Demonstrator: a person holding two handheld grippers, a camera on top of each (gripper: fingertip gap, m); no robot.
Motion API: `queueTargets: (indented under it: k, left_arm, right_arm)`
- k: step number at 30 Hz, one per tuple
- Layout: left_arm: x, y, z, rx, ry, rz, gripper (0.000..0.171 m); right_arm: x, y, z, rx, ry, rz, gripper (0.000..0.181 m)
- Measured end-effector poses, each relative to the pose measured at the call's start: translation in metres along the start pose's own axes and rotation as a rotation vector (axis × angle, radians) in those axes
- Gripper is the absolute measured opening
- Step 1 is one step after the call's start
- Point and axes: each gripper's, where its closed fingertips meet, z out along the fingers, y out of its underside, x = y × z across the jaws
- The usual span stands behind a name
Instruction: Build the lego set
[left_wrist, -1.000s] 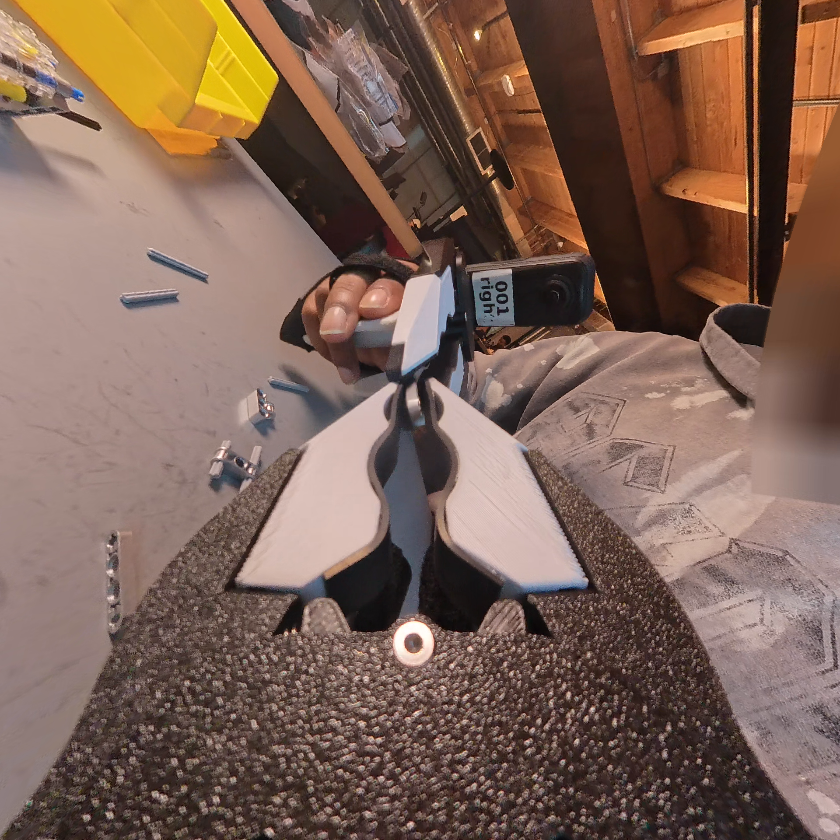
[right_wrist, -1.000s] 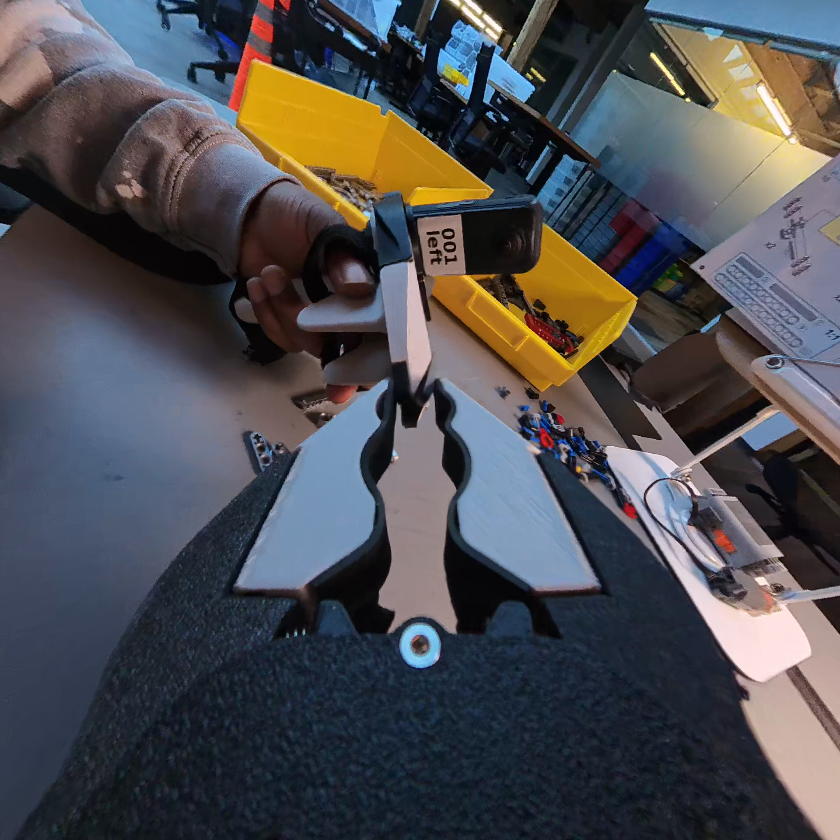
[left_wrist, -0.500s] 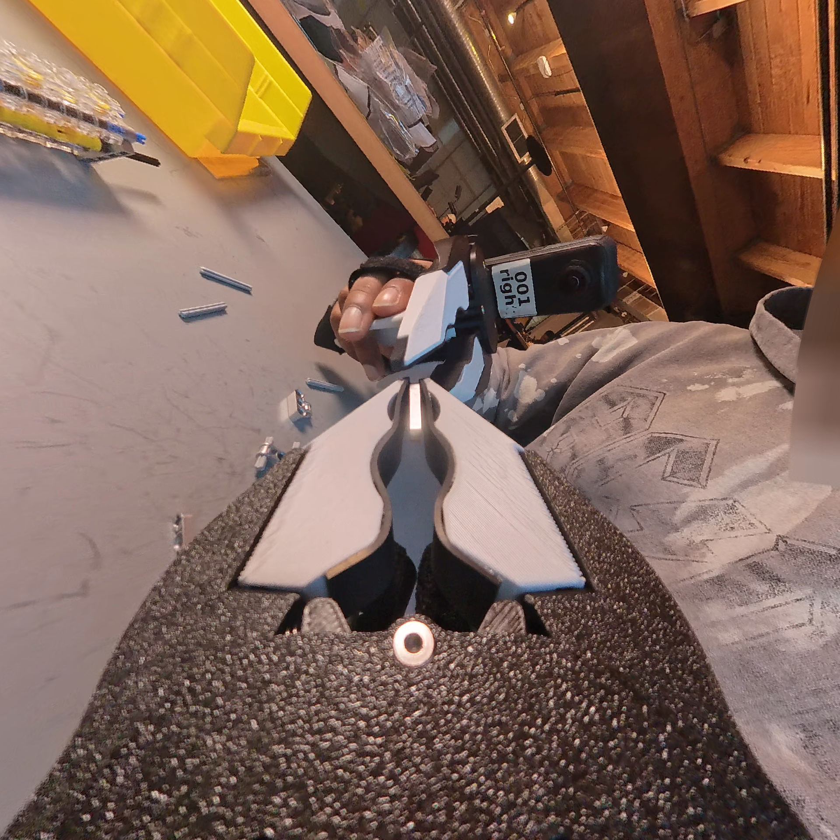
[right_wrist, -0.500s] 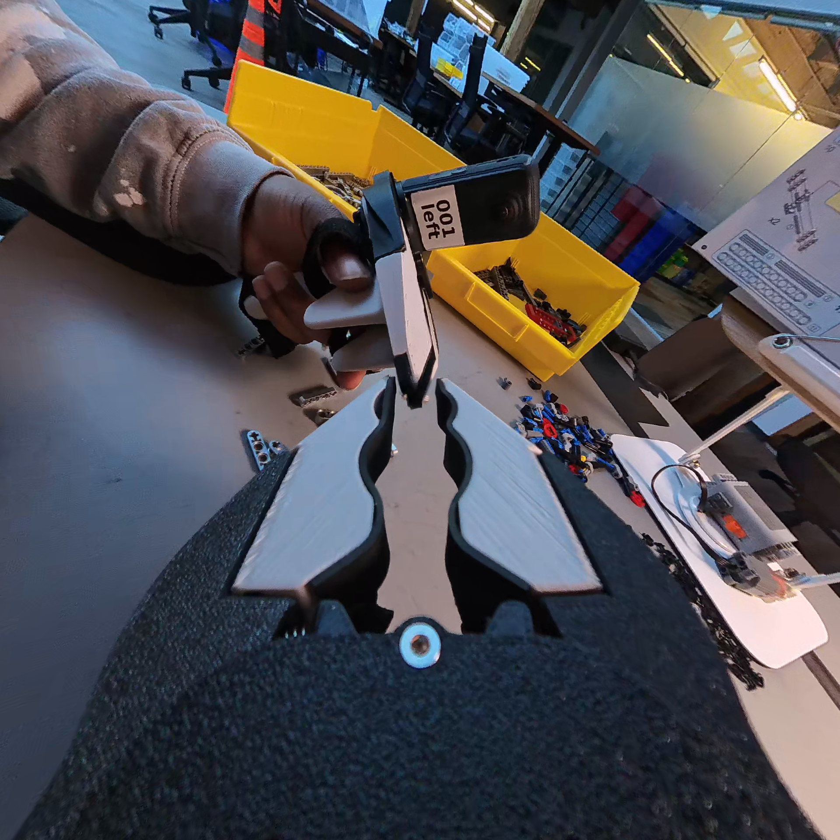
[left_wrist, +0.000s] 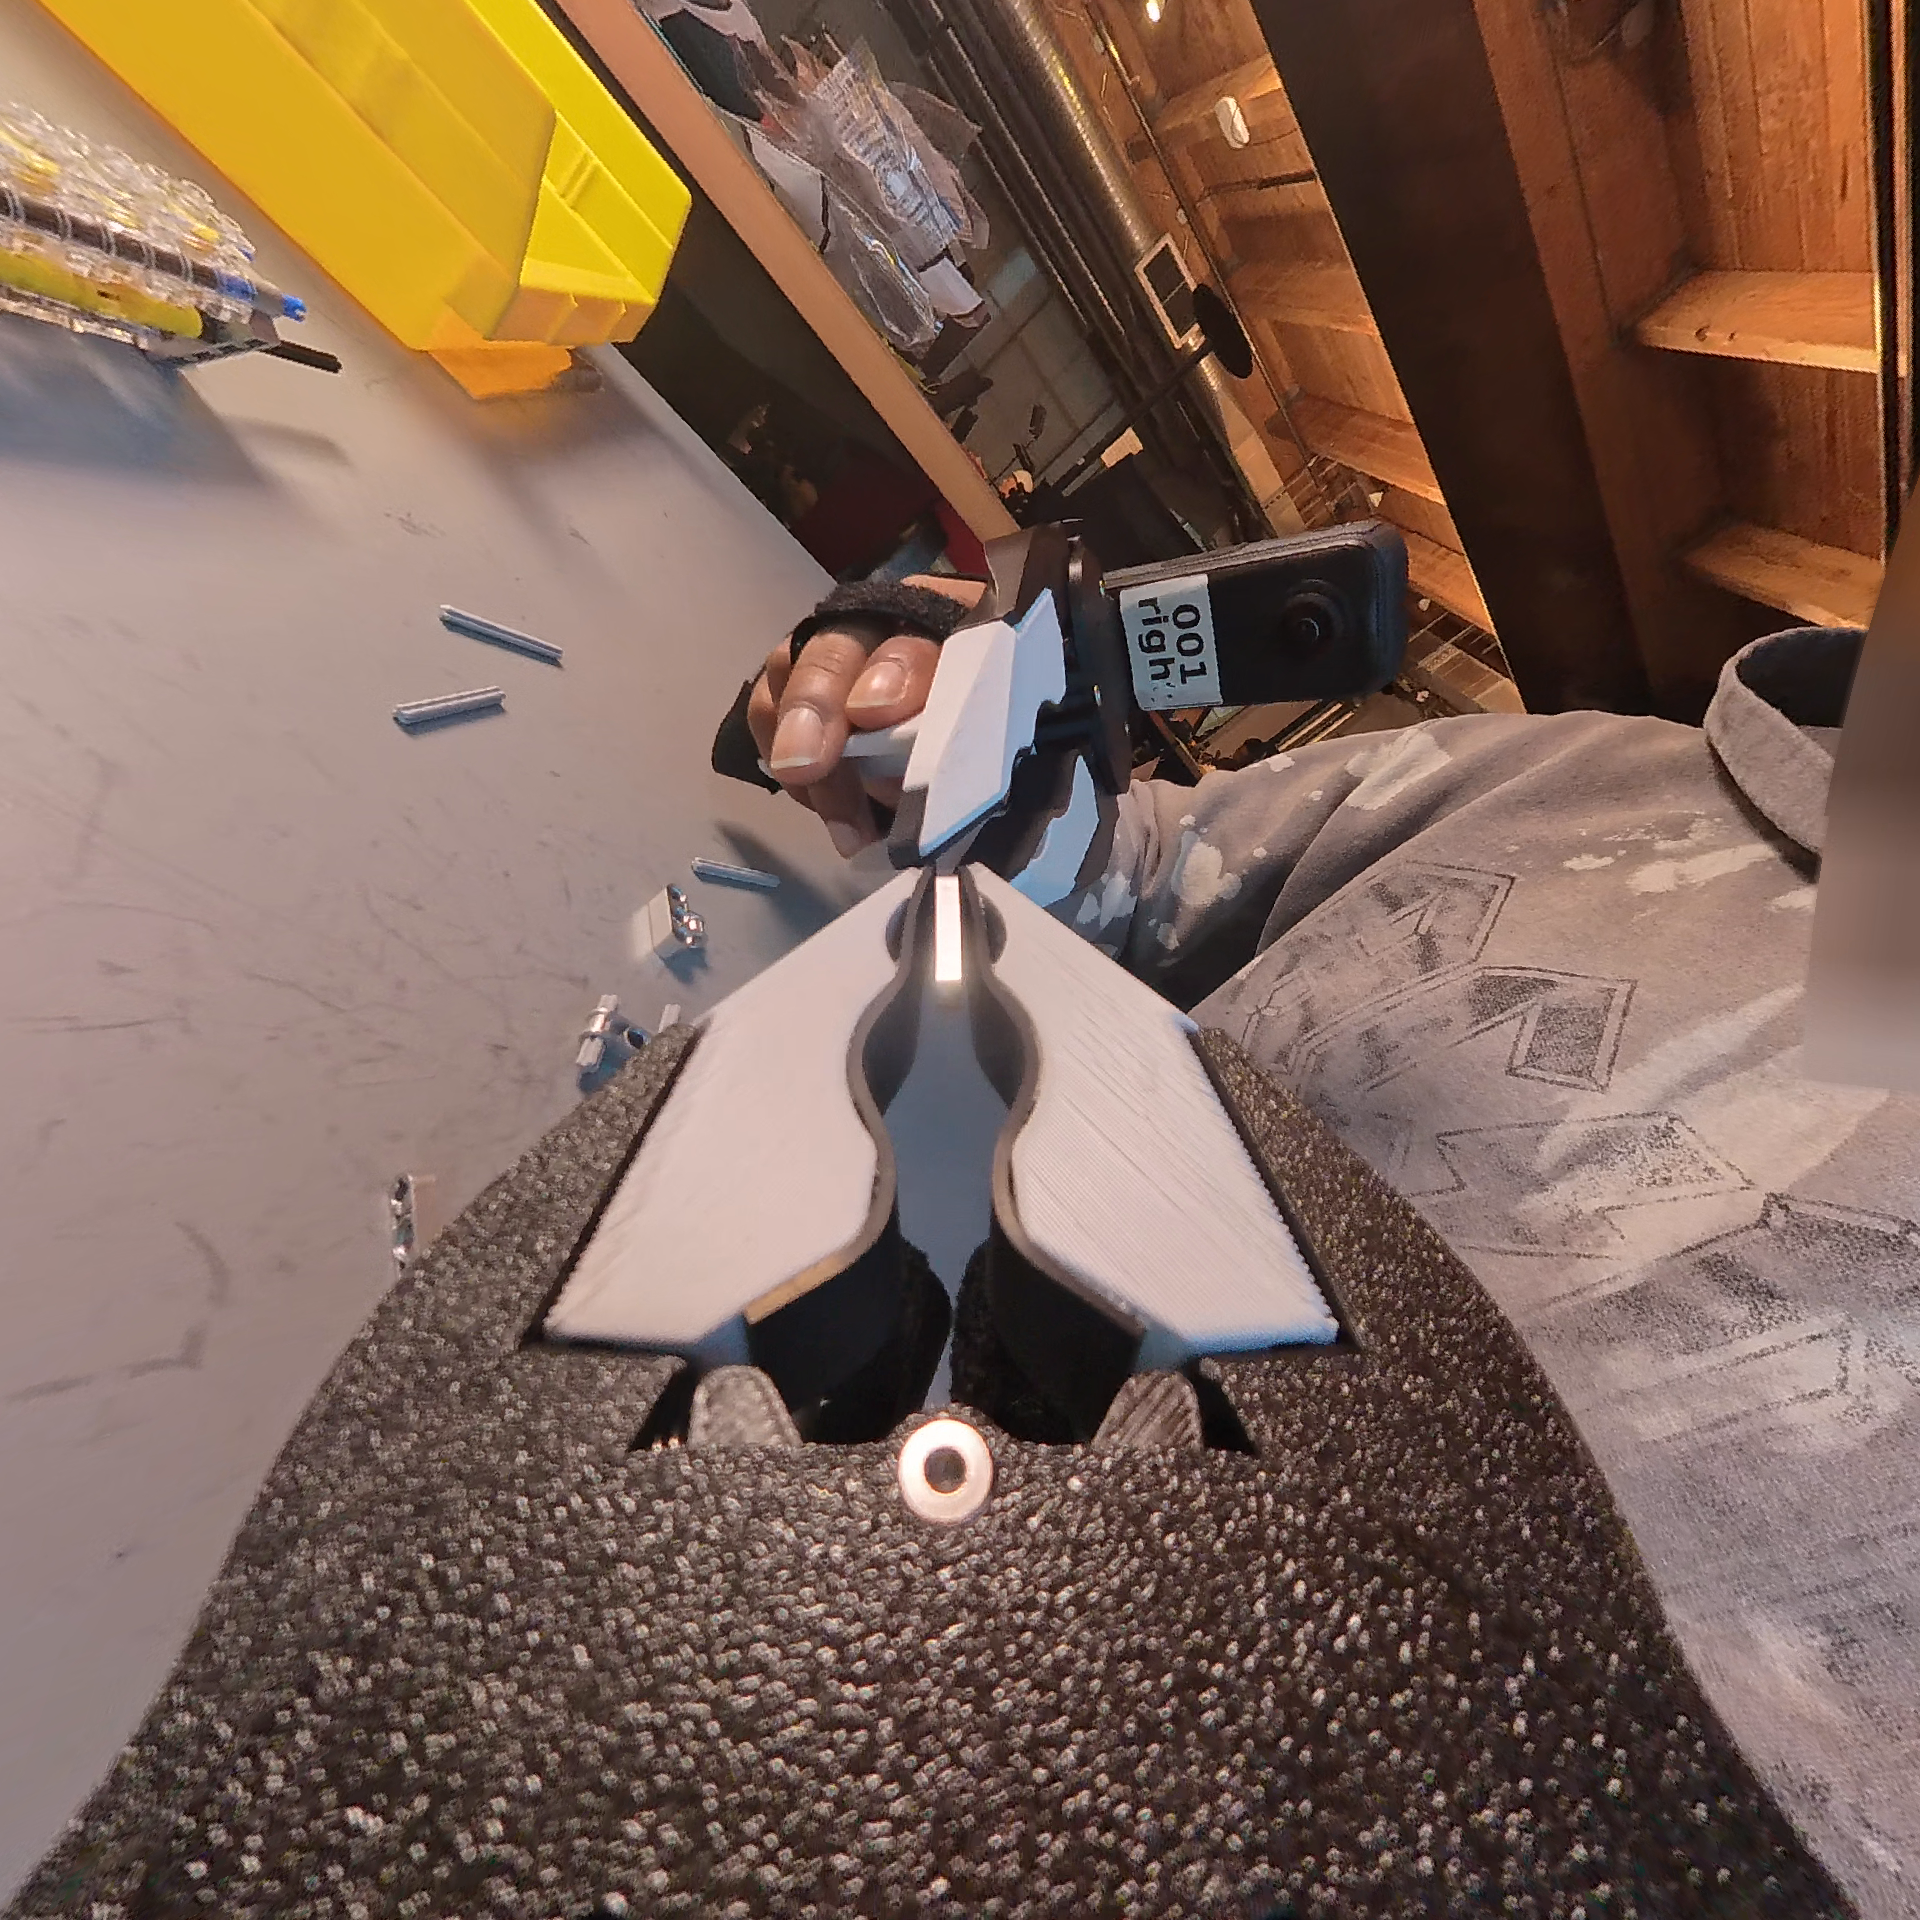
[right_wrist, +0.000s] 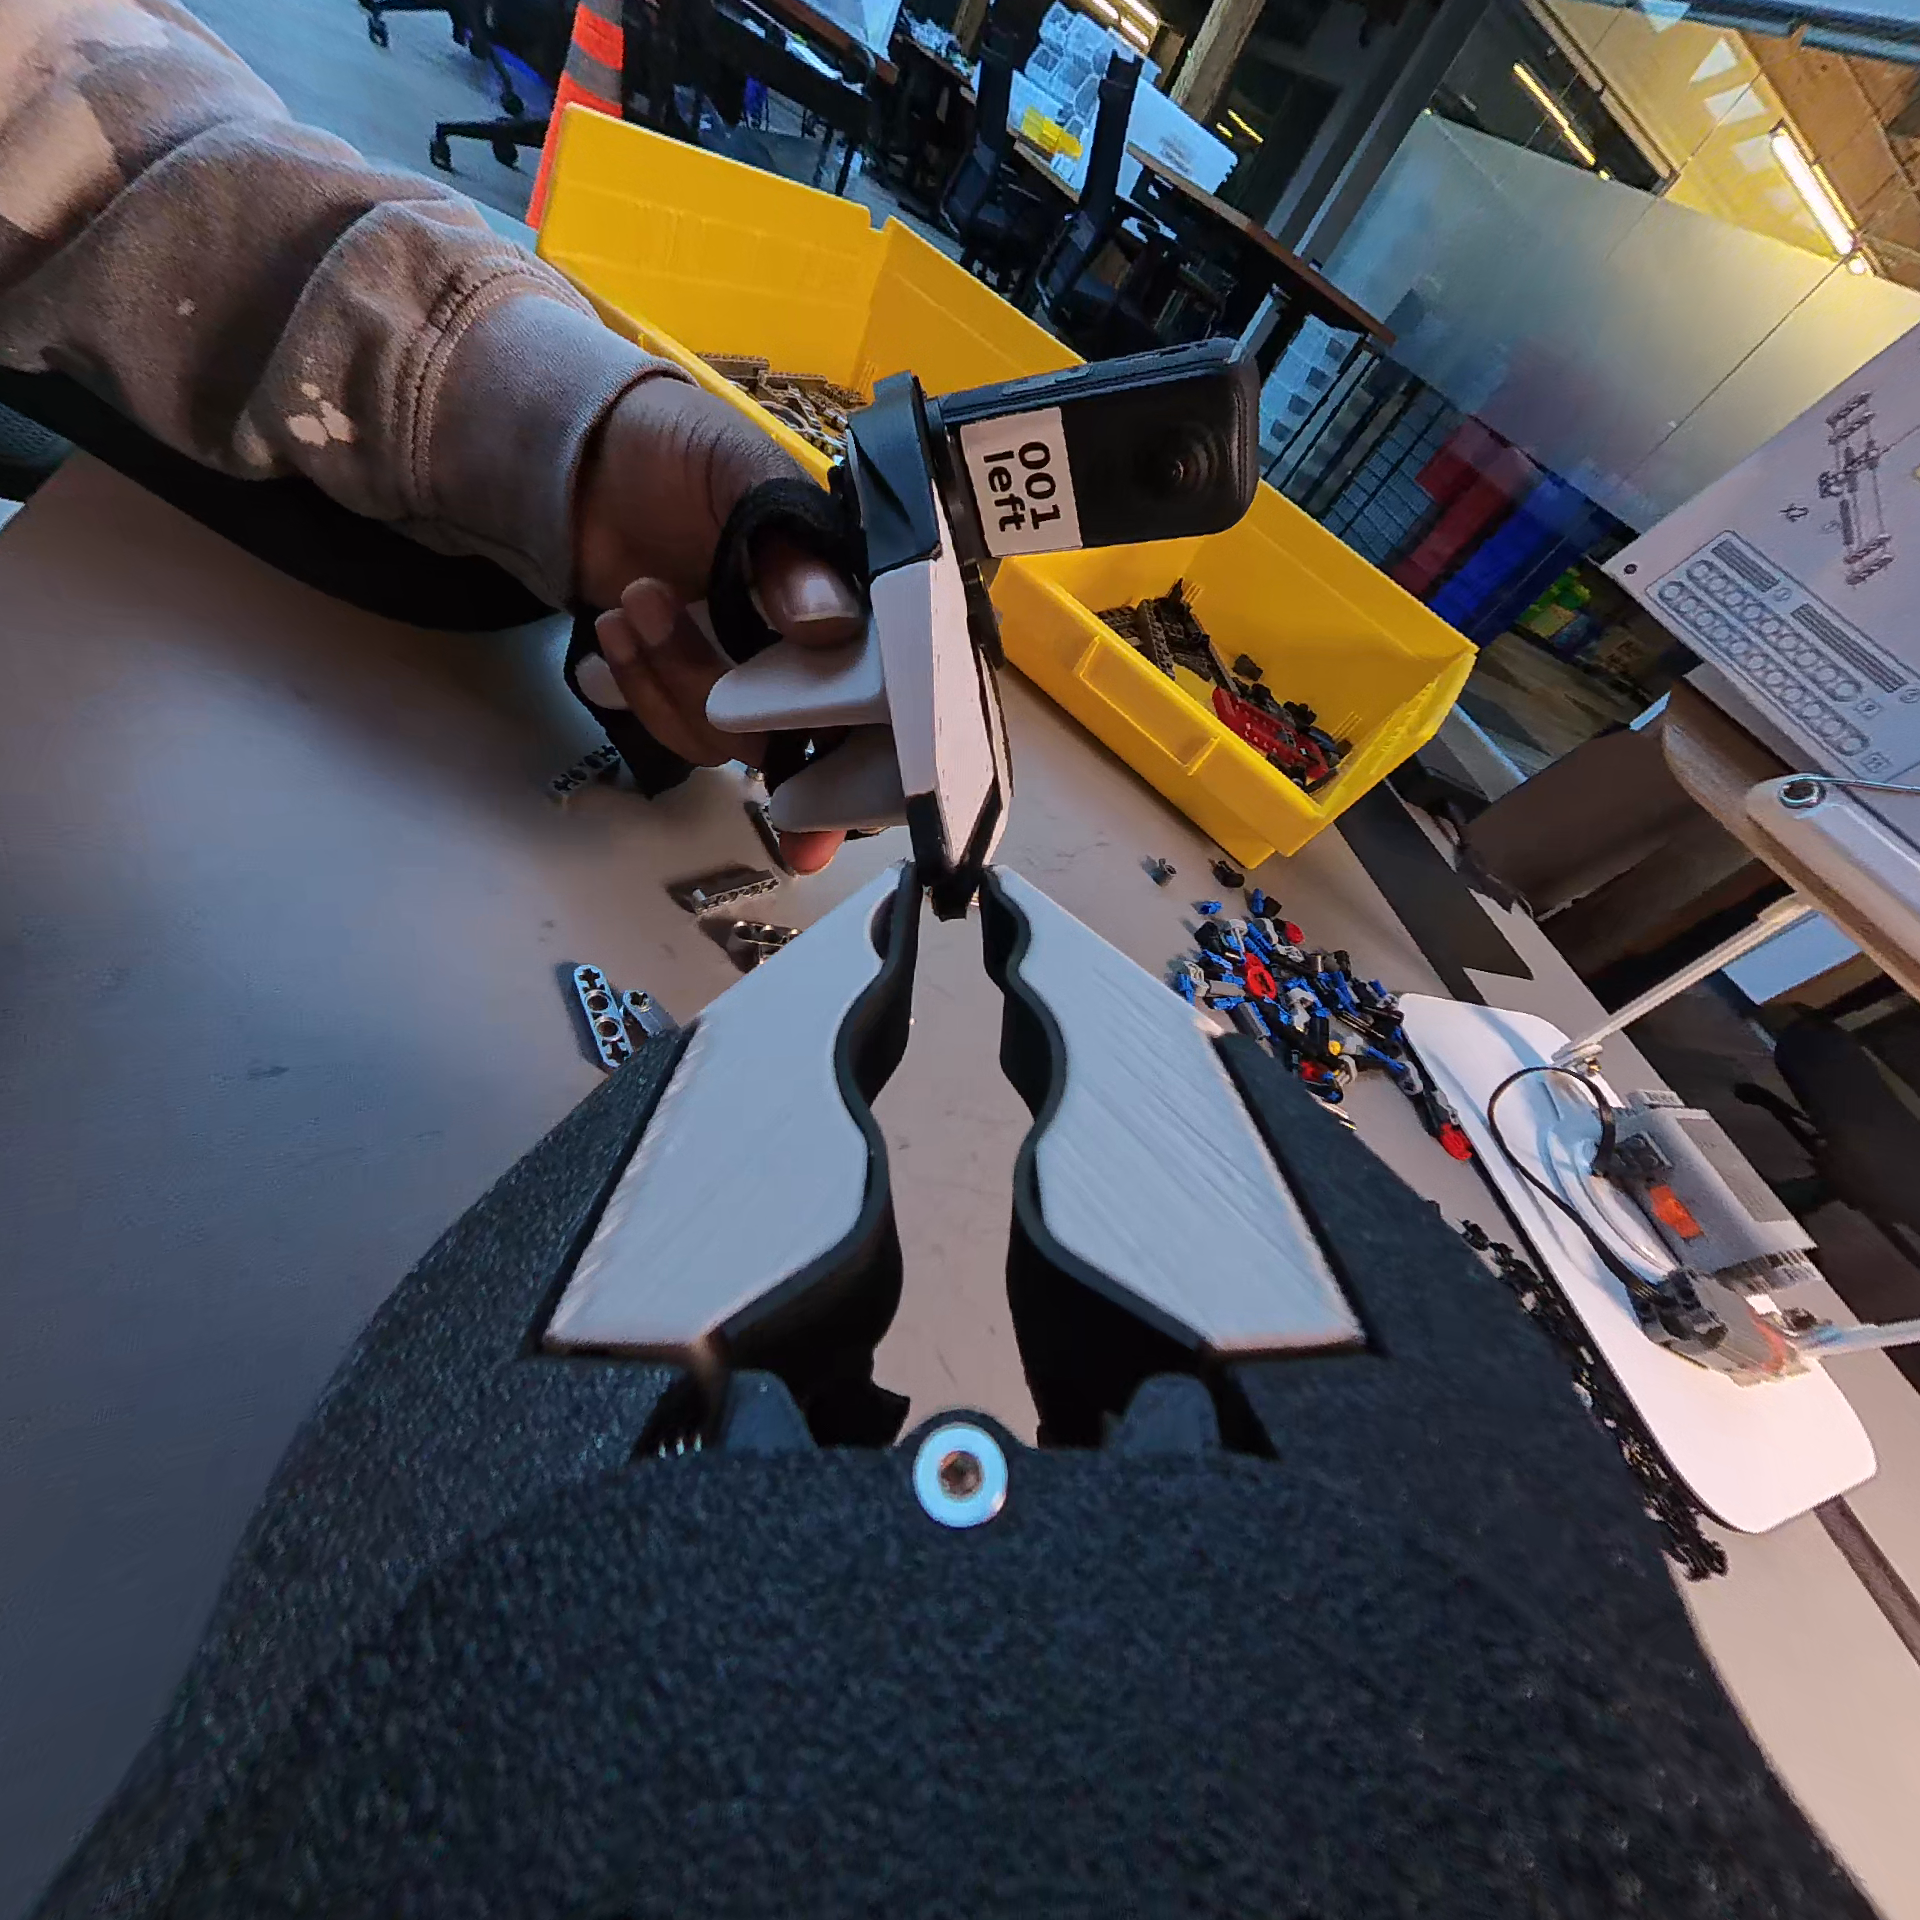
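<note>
The grey table (left_wrist: 260, 935) carries 2 yellow bins (right_wrist: 1226, 665) at its far side, one holding dark and red building pieces. A white board (right_wrist: 1714, 1382) with a small grey motor unit and cable lies at the table's right edge, beside a heap of small blue, black and red pieces (right_wrist: 1288, 987).

Above the table the 2 grippers meet tip to tip. The left gripper (left_wrist: 940, 899) has its jaws narrowed onto a thin pale grey strip (left_wrist: 948, 930), held lengthwise between the fingertips. The right gripper (right_wrist: 940, 894) has its jaws slightly apart around the other's tips; whether it touches the strip I cannot tell.

Grey beams (right_wrist: 603, 1003) and thin rods (left_wrist: 499, 634) lie scattered on the table near the grippers.
</note>
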Motion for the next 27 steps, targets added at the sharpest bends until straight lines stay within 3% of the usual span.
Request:
queueTargets:
  k: [5, 11, 14, 16, 18, 27]
  left_arm:
    - [-0.003, -0.001, -0.005, -0.014, -0.036, 0.043, 0.002]
    - [-0.018, 0.006, -0.010, -0.116, -0.207, 0.239, 0.002]
    - [-0.050, 0.008, -0.028, -0.227, -0.478, 0.414, 0.002]
    - [-0.078, 0.011, -0.054, -0.361, -0.706, 0.550, 0.002]
    - [-0.092, 0.014, -0.072, -0.446, -0.809, 0.607, 0.002]
    - [-0.102, 0.020, -0.083, -0.464, -0.802, 0.542, 0.002]
  right_arm:
    - [0.002, 0.004, -0.003, -0.014, -0.006, 0.007, 0.003]
    - [0.001, 0.007, -0.003, -0.022, -0.041, 0.051, 0.000]
    - [0.003, 0.019, -0.002, -0.081, -0.034, 0.033, 0.000]
    - [0.007, 0.030, -0.005, -0.138, -0.036, 0.034, 0.011]
    - [0.011, 0.042, -0.010, -0.194, -0.057, 0.064, 0.020]
    - [0.039, 0.073, -0.045, -0.286, -0.059, 0.222, 0.023]
